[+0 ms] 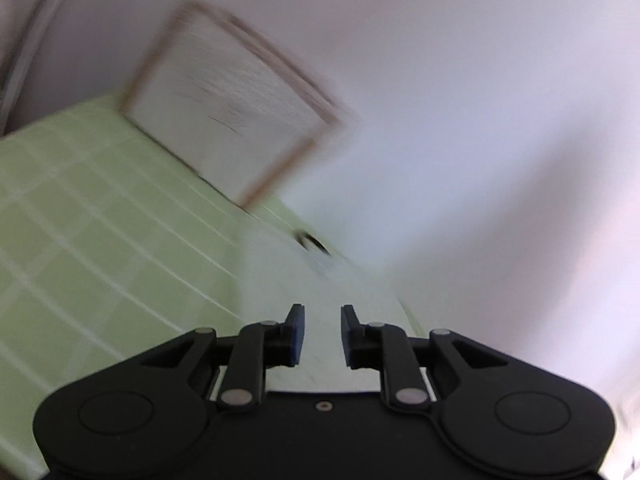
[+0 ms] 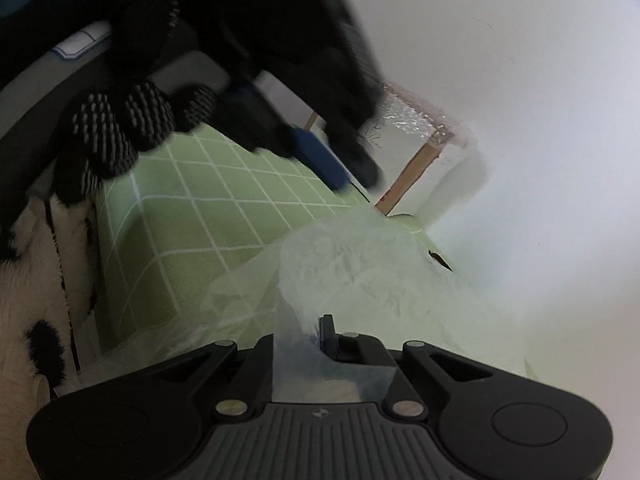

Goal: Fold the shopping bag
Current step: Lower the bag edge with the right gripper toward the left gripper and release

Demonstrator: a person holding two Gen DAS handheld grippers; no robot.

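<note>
The shopping bag [image 2: 344, 264] is thin, clear, crumpled plastic lying on a green checked cloth [image 2: 208, 216]. My right gripper [image 2: 316, 332] is shut on a fold of the bag, which drapes over its left finger and hides it. In the left wrist view the bag [image 1: 296, 280] is a pale, blurred sheet ahead of my left gripper [image 1: 322, 336], which is open and empty above it. The left gripper also shows in the right wrist view [image 2: 340, 168], held by a black gloved hand [image 2: 120, 128] above the cloth.
A cardboard box wrapped in plastic [image 1: 232, 104] stands at the far edge of the cloth against a white wall [image 1: 480, 120]; it also shows in the right wrist view [image 2: 416, 152]. A white spotted fabric [image 2: 24, 312] lies at the left.
</note>
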